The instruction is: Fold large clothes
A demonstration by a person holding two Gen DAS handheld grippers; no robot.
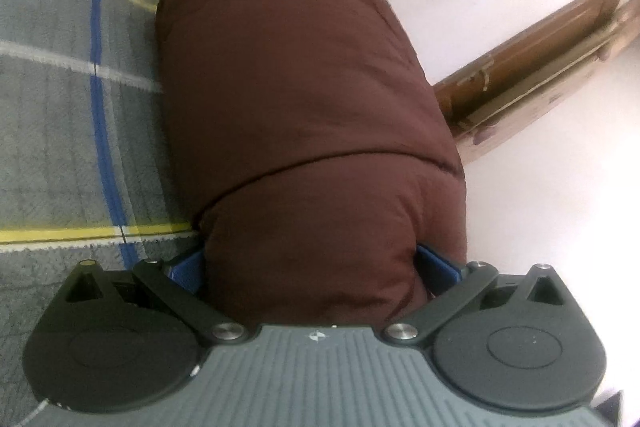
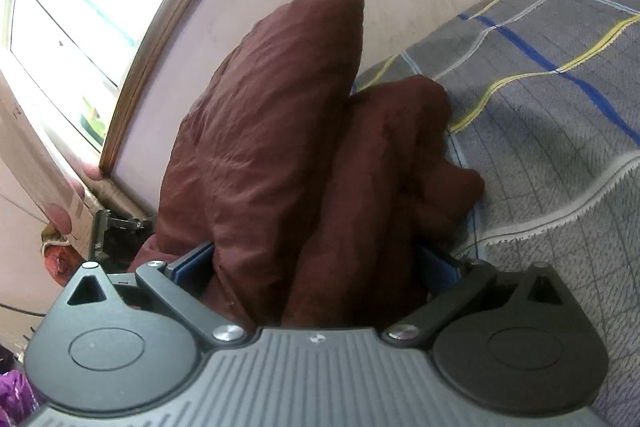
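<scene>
Maroon padded garment (image 1: 304, 115) fills the middle of the left wrist view, its long axis running from the left gripper (image 1: 310, 263) at the bottom toward the top. Both blue fingers (image 1: 188, 267) pinch it. In the right wrist view the right gripper (image 2: 316, 263) also clamps the garment (image 2: 260, 147), which points to the upper middle beside the plaid blanket (image 2: 560, 107).

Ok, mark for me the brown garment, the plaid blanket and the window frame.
brown garment (image 1: 304, 115): left wrist view, on its puffy middle panel.
plaid blanket (image 2: 560, 131): right wrist view, on bare grey weave right of the garment.
window frame (image 2: 160, 39): right wrist view, on its brown wooden edge.
</scene>
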